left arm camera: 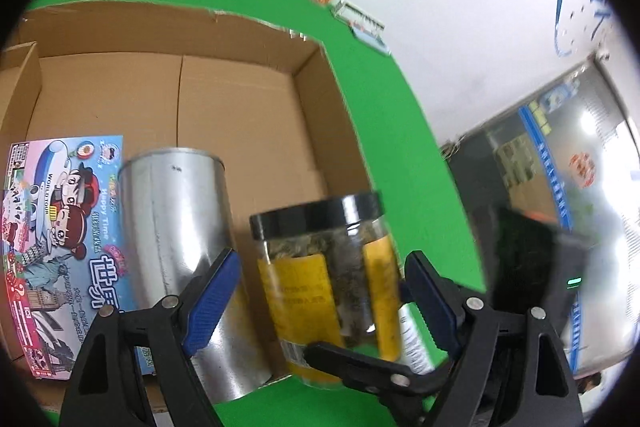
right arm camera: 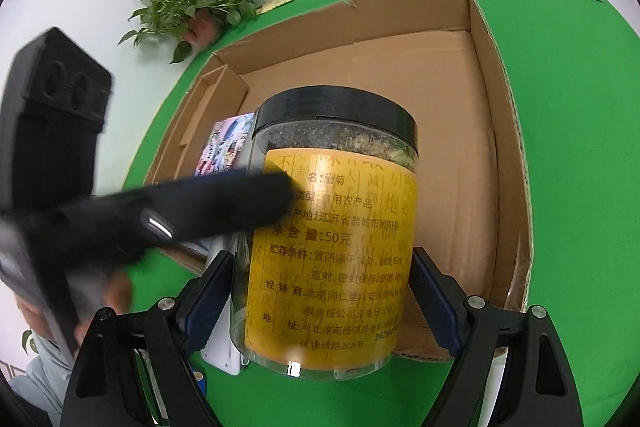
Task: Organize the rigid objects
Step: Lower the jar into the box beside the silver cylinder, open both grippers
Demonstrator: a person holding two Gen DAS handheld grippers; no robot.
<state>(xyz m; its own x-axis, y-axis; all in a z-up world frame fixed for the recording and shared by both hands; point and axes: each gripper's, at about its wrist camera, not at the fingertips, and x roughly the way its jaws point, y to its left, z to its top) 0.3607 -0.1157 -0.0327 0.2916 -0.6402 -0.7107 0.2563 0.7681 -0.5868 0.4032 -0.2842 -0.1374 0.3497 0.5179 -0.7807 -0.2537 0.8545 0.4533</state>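
Right wrist: left tongs (right arm camera: 256, 195) hide the jar (right arm camera: 336, 247) label's edge.

Both wrist cameras are looking steeply down, close over the green table (left arm camera: 372, 115). Both are sharing the jar (right arm camera: 332, 247) and cardboard box (left arm camera: 224, 107).

At nine o'clock in the right wrist view a blurred black gripper arm (right arm camera: 180, 211) covers the jar's (right arm camera: 336, 247) label edge and most of the picture box (right arm camera: 226, 147). The jar hides the cardboard box's (right arm camera: 496, 107) near wall. The left view's frame cuts the tin's (left arm camera: 180, 247) base.
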